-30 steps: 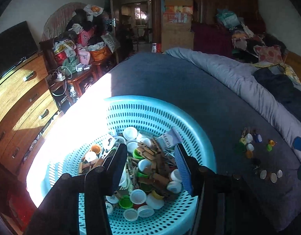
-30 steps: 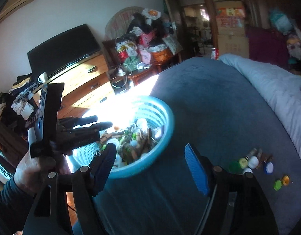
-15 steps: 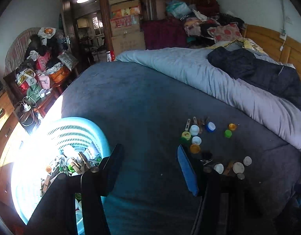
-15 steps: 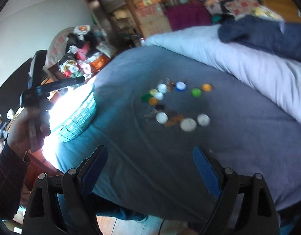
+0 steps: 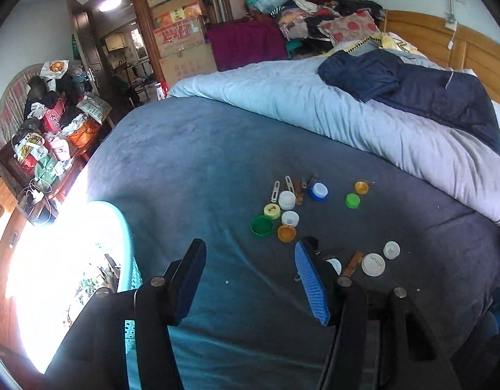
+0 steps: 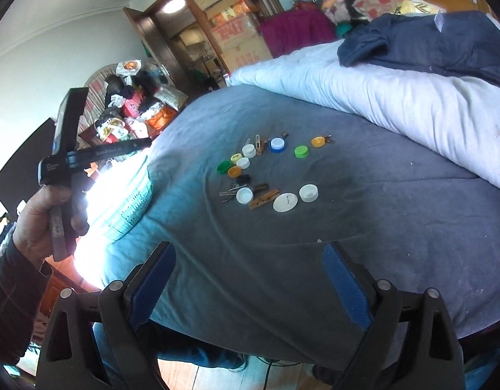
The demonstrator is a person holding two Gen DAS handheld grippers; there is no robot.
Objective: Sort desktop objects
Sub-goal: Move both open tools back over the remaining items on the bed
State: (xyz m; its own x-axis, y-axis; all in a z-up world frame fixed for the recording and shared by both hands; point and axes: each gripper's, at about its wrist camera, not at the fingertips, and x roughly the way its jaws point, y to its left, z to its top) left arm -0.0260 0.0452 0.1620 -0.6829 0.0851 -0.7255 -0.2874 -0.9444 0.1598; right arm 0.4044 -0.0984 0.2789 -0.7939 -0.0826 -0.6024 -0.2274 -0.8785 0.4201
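Observation:
Several bottle caps and clothespins lie scattered on the dark grey bedspread (image 5: 191, 162), among them a green cap (image 5: 262, 226), an orange cap (image 5: 286, 233), a blue cap (image 5: 318, 191) and a large white lid (image 5: 373, 264). The same pile shows in the right wrist view: green cap (image 6: 223, 167), white lid (image 6: 285, 202), wooden clothespin (image 6: 263, 199). A turquoise basket (image 5: 128, 253) full of caps and pins sits at the left in glare. My left gripper (image 5: 250, 279) is open and empty, just short of the pile. My right gripper (image 6: 250, 286) is open and empty at the bed's near edge.
A light blue quilt (image 5: 347, 123) and a navy garment (image 5: 412, 87) lie on the far side of the bed. A cluttered side table (image 5: 51, 143) and wooden drawers stand left. The hand holding the left gripper (image 6: 51, 214) shows in the right wrist view beside the basket (image 6: 129, 201).
Both grippers have swung from over the basket to the right, toward the scattered caps on the bedspread. Both stay open and empty.

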